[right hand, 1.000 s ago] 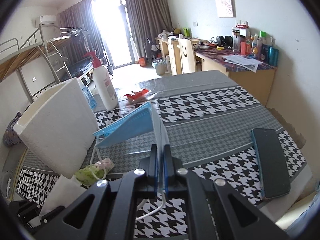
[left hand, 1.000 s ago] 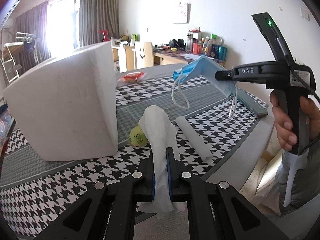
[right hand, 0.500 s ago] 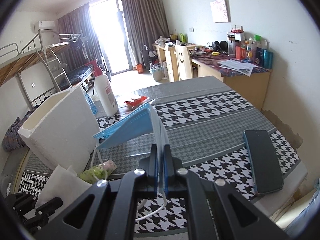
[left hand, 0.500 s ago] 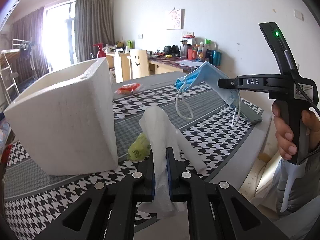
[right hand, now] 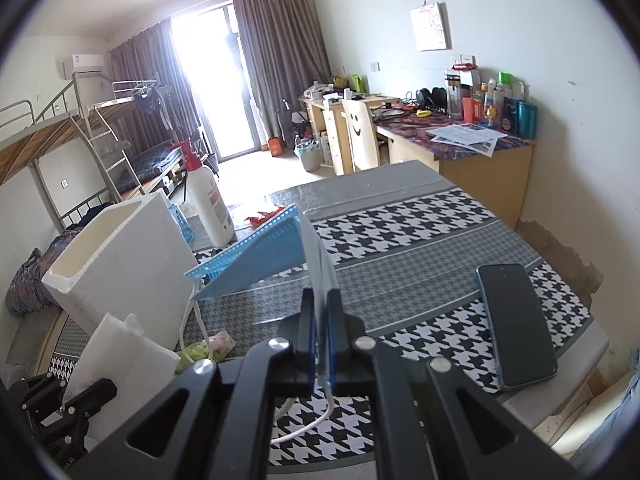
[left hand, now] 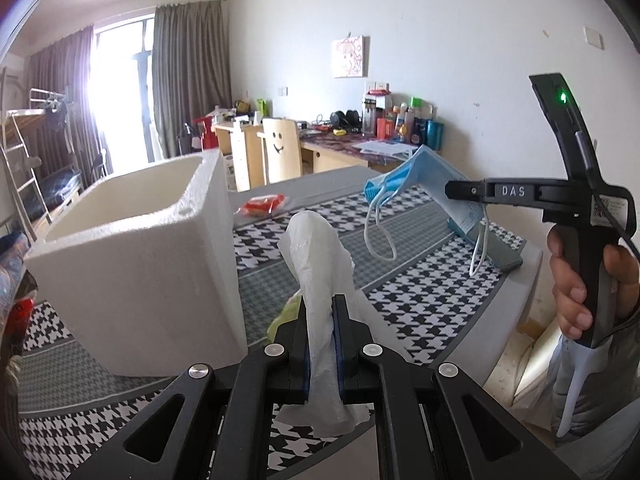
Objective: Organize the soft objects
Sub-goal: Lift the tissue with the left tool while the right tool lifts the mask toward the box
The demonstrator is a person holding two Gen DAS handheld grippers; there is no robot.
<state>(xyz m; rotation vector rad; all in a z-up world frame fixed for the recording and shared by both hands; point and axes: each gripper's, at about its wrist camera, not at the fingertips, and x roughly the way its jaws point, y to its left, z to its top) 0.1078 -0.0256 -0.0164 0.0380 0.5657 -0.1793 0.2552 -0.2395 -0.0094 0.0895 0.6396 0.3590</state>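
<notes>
Both grippers are clamped tight on soft things above the table (right hand: 420, 236): the left gripper (left hand: 322, 312) pinches a white tissue (left hand: 320, 264) whose crumpled top stands up past its fingertips, to the right of the white foam box (left hand: 136, 264) and level with its front corner. Farther right of the box, the right gripper (right hand: 319, 300), held by a hand (left hand: 576, 280), is pressed shut on a blue face mask (right hand: 260, 256), its white ear loops dangling free. A small green object (right hand: 196, 352) lies on the table near the box's base, and a phone (right hand: 516, 320) lies well away from the box near the table's right edge.
</notes>
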